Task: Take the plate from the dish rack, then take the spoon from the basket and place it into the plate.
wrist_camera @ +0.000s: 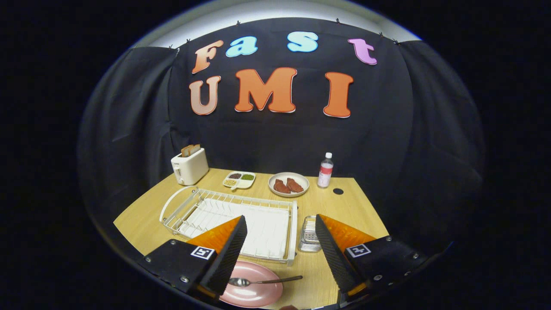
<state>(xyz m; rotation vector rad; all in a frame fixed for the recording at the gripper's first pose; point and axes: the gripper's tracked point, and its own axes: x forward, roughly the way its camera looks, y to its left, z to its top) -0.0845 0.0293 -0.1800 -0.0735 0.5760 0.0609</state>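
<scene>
From the gripper view, the gripper (280,249) hangs above the desk (344,206) with its fingers spread wide and nothing between them. The pink plate (254,288) sits on the desk just in front of the dish rack (232,217), below the fingers. The spoon (262,281) lies with its bowl in the plate and its handle reaching out over the rim. The small basket (309,234) stands beside the rack. Both steps look done; what remains, I judge, is only to draw the gripper clear.

a toaster (189,167), a divided snack tray (239,180), a plate of meat (288,184) and a bottle (326,170) stand along the table's (357,211) far side
</scene>
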